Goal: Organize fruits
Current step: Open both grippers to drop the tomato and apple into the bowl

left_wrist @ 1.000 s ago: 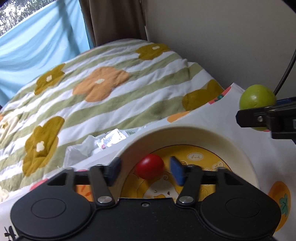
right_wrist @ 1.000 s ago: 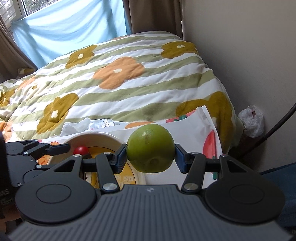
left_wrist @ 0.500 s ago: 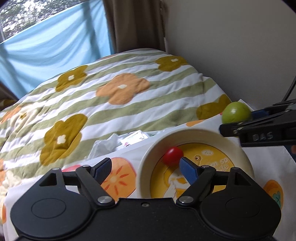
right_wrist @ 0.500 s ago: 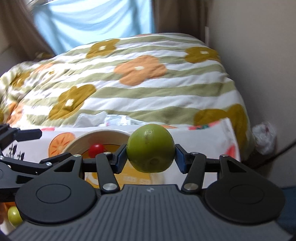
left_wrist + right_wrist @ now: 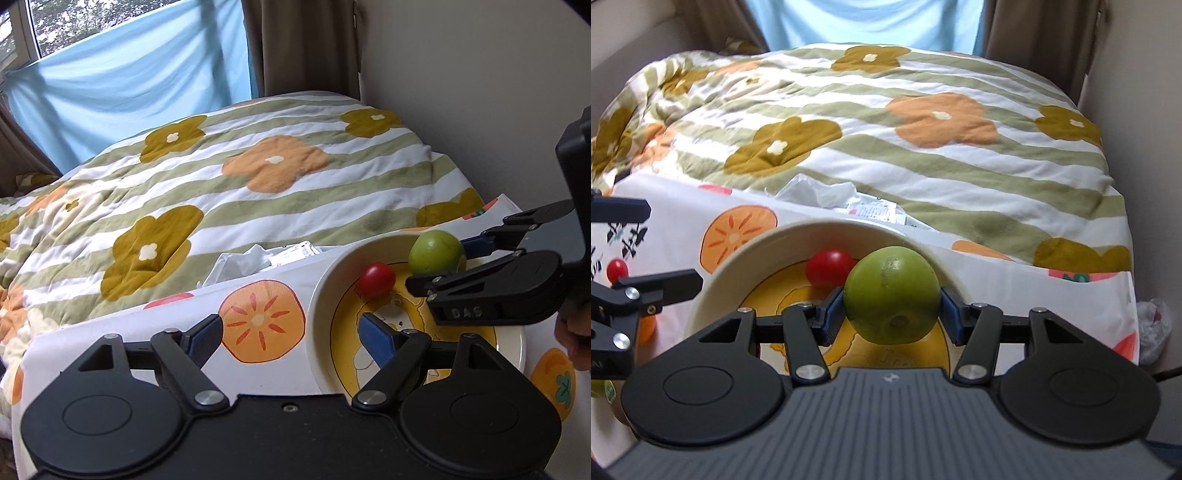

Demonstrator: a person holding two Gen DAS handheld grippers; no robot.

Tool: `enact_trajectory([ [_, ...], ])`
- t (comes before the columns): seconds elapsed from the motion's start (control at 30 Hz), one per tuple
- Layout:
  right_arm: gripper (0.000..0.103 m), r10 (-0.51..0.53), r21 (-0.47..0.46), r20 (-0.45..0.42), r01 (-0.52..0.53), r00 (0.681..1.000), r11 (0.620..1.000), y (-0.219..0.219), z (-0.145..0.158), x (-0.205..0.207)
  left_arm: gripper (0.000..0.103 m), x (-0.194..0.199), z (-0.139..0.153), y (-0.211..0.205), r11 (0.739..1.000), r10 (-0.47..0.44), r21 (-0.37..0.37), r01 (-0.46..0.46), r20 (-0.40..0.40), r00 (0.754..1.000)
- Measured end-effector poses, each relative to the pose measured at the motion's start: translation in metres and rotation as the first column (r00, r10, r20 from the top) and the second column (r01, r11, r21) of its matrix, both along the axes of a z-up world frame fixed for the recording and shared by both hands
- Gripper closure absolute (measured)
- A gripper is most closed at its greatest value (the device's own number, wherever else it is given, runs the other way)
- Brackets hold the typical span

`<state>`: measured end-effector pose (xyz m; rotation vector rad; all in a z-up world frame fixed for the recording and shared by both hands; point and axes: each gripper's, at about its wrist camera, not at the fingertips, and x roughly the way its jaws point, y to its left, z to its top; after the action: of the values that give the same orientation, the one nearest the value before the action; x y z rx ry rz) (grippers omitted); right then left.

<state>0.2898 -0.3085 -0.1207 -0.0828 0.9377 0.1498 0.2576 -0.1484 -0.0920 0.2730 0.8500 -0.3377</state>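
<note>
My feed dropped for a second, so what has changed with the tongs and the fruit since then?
The left tongs backed off the red tomato, opened wider and hold nothing. The right tongs carried the green fruit in over the bowl. Unchanged: the grip on the green fruit, the tomato in the bowl.

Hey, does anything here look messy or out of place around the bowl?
Yes: crumpled white wrappers lie on the bedspread just behind the bowl, like litter. A small red fruit also sits loose on the cloth, left of the bowl, not in it.
</note>
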Motion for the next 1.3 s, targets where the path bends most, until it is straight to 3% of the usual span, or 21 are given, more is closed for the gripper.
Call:
enact_trajectory([
  [0.1,0.033,0.018,-0.031,0.010,-0.018,1.000,0.999,0.004,-0.002,-0.002,0.019,-0.002,-0.001,-0.001,1.000,0.006,-0.001,-0.006,-0.004,1.000],
  [0.17,0.012,0.028,-0.068,0.034,-0.026,0.999,0.997,0.008,0.001,-0.005,0.019,-0.003,0.001,-0.002,1.000,0.007,0.002,-0.007,-0.003,1.000],
  [0.23,0.000,0.032,-0.103,0.069,-0.025,0.997,0.994,0.009,0.005,-0.009,0.019,-0.005,0.003,-0.003,1.000,0.010,0.003,-0.010,0.000,1.000],
  [0.57,0.000,0.019,-0.079,0.101,-0.011,0.995,0.997,-0.006,0.024,-0.024,0.019,-0.023,0.020,-0.009,1.000,0.017,0.012,-0.017,0.043,0.999],
  [0.87,0.000,-0.012,-0.021,0.122,0.014,0.992,1.000,-0.017,0.063,-0.061,0.019,-0.062,0.052,-0.002,0.997,0.081,-0.017,-0.080,0.116,0.990],
  [1.3,0.000,0.032,0.055,0.200,-0.044,0.979,0.997,0.000,0.120,-0.144,0.019,-0.163,0.092,0.039,0.964,0.267,-0.078,-0.256,0.236,0.934],
])
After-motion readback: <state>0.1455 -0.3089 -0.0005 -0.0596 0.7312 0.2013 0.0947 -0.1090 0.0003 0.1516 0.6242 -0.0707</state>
